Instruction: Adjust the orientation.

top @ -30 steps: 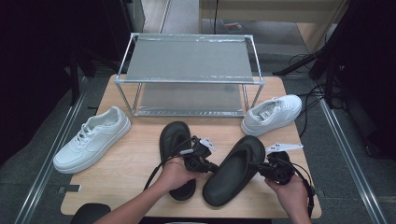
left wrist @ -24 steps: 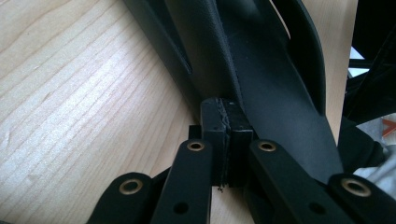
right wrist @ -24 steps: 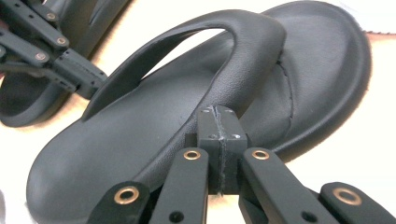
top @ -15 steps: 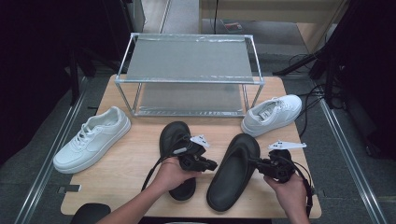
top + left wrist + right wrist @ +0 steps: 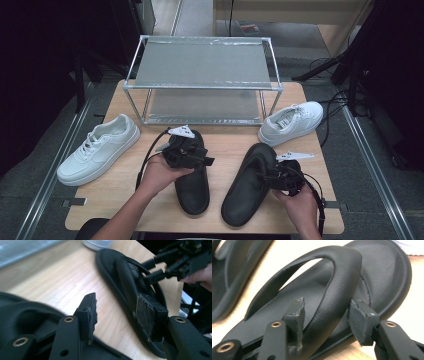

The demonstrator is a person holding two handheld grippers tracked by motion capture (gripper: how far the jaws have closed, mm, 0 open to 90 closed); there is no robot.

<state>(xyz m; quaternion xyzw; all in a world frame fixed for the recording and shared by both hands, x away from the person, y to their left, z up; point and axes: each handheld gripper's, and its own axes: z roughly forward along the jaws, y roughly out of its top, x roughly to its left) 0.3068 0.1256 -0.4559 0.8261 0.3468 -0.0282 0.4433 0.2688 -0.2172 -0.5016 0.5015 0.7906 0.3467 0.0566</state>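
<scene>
Two black slippers lie on the wooden table (image 5: 125,200). The left slipper (image 5: 192,187) lies under my left gripper (image 5: 206,161), which hovers above its strap end. Its jaws have just been opening and stand open with nothing between them; in the left gripper view the left gripper (image 5: 117,312) frames bare wood and the right slipper (image 5: 125,272). The right slipper (image 5: 242,197) rests flat. My right gripper (image 5: 264,176) sits at its strap. Its jaws have just been opening too; in the right gripper view the strap (image 5: 337,285) runs between the pads (image 5: 359,317) of the right gripper (image 5: 327,315) with a gap.
A metal two-shelf rack (image 5: 202,80) stands at the back of the table. A white sneaker (image 5: 100,150) lies at the left, another white sneaker (image 5: 292,122) at the right beside the rack. The right gripper (image 5: 180,262) appears far off in the left gripper view.
Both grippers went from shut to open. The left gripper let go of its slipper and rose toward the rack. The right slipper, earlier tilted up, now lies flat.
</scene>
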